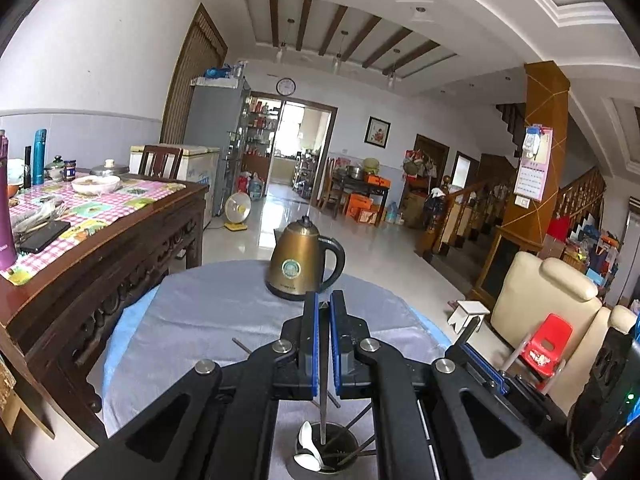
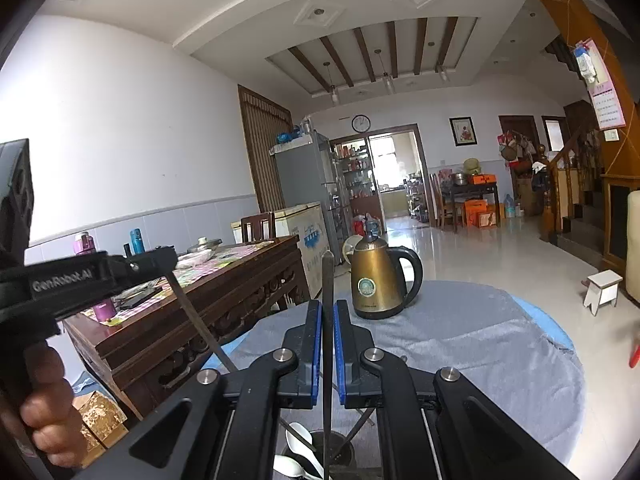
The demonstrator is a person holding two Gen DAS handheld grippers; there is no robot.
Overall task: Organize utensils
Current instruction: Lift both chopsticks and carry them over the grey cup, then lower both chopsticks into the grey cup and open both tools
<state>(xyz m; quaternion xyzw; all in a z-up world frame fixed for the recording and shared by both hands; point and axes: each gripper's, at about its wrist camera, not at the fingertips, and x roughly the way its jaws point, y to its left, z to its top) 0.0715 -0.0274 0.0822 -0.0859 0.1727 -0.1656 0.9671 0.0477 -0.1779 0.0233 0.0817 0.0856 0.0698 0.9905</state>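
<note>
Both grippers are clamped nearly shut, each on one dark chopstick. In the left wrist view, the left gripper (image 1: pixel 324 300) holds its chopstick (image 1: pixel 322 392) upright; the stick runs toward 6 o'clock from the pads, and its lower end sits inside the holder (image 1: pixel 328 454). In the right wrist view, the right gripper (image 2: pixel 329 308) pinches a second chopstick (image 2: pixel 327 320), also close to upright, its top poking out at 12 o'clock above the pads and its lower part reaching toward the holder at 6 o'clock.

The relation that counts is this: the holder lies straight below both claws, and each stick's long axis already lines up with the opening. My guess is that lowering and letting go is all that remains.

White spoons (image 1: pixel 308 450) already rest in the holder with a few other sticks. A loose stick (image 1: pixel 241 345) lies on the grey cloth (image 1: pixel 192 320) at 9 o'clock from the left claw. The kettle (image 1: pixel 302 258) stands at 12 o'clock, well apart.

The holder's base is cut off at the frame edge, and the gripper linkages hide most of its rim, so whether the right stick's tip is in cannot be told.
</note>
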